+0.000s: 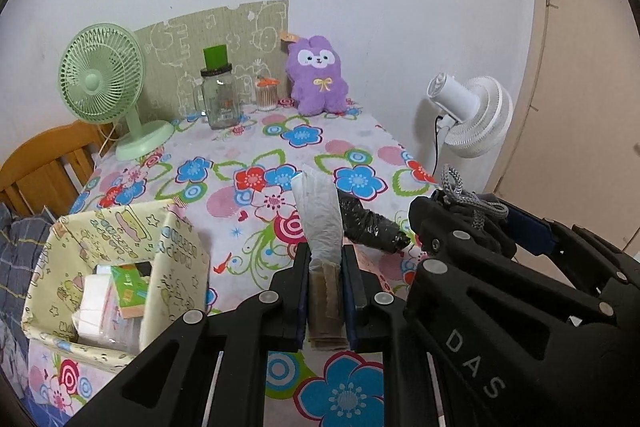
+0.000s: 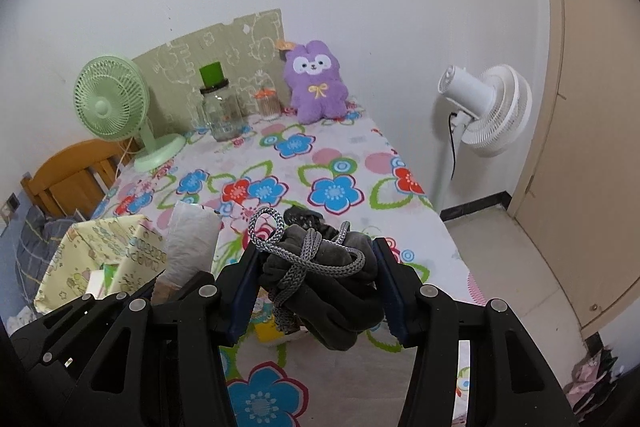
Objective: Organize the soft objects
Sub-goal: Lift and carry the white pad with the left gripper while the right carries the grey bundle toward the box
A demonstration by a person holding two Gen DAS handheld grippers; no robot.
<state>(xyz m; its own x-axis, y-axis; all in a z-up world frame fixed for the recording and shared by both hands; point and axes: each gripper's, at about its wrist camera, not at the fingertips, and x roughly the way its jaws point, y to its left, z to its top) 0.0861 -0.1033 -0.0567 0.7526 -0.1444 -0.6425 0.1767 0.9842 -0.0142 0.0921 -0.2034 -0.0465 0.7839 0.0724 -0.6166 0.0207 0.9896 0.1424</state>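
Note:
My left gripper (image 1: 325,259) is shut on a white crumpled plastic bag (image 1: 318,215) with brown folded cloth below it, held above the floral table. My right gripper (image 2: 316,247) is shut on a dark grey cloth bundle (image 2: 332,291) wrapped with a grey braided cord (image 2: 304,251). The right gripper also shows in the left wrist view (image 1: 460,223), just right of the left one. A black wrapped roll (image 1: 370,225) lies on the table between them. A yellow patterned fabric box (image 1: 120,267) stands at the front left, holding tissue packs. A purple plush bunny (image 1: 318,77) sits at the table's back.
A green desk fan (image 1: 104,83), a glass jar with green lid (image 1: 218,95) and a small swab jar (image 1: 267,95) stand at the back. A white floor fan (image 2: 486,107) stands right of the table. A wooden chair (image 1: 44,167) is at the left.

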